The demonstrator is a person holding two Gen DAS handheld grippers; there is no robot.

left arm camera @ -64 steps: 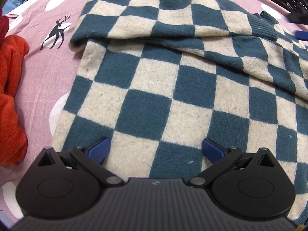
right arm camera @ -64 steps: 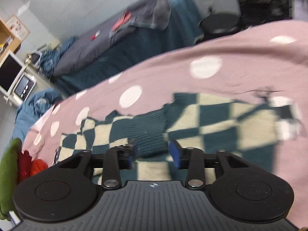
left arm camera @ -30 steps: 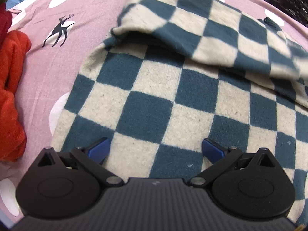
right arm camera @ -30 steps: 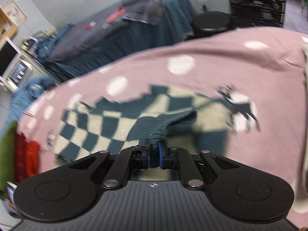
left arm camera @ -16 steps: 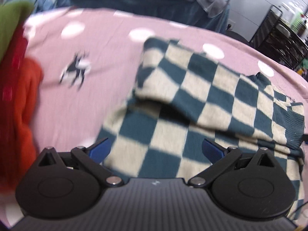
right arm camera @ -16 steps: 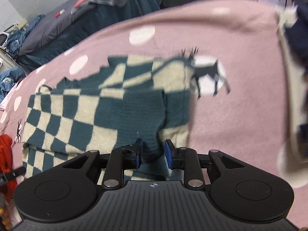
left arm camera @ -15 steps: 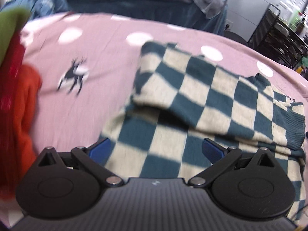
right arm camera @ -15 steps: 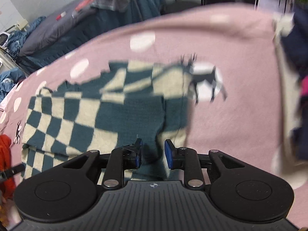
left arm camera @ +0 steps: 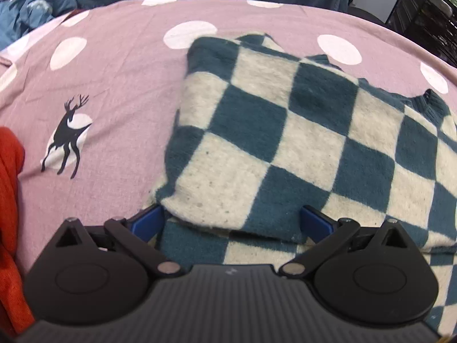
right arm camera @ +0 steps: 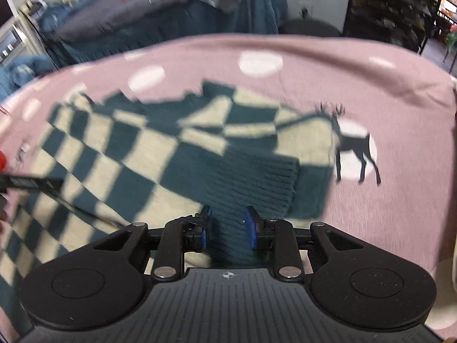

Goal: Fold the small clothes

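Observation:
A teal-and-cream checked sweater lies on the pink sheet with one layer folded over its body. My left gripper is open wide right above it, and the near edge of the folded layer sits between its blue fingers. In the right wrist view the sweater is blurred. Its dark teal ribbed cuff lies flat on top. My right gripper is partly open just over the cuff's near end, and the pads do not press the knit.
The pink sheet has white dots and a black deer print. A red-orange garment lies at the left edge. Beyond the bed are blue clothes, a dark covered bed and black racks.
My right gripper carried the cuff across the sweater, lowered it and opened, leaving it lying flat. My left gripper, still open, moved along the sweater to the folded layer's edge.

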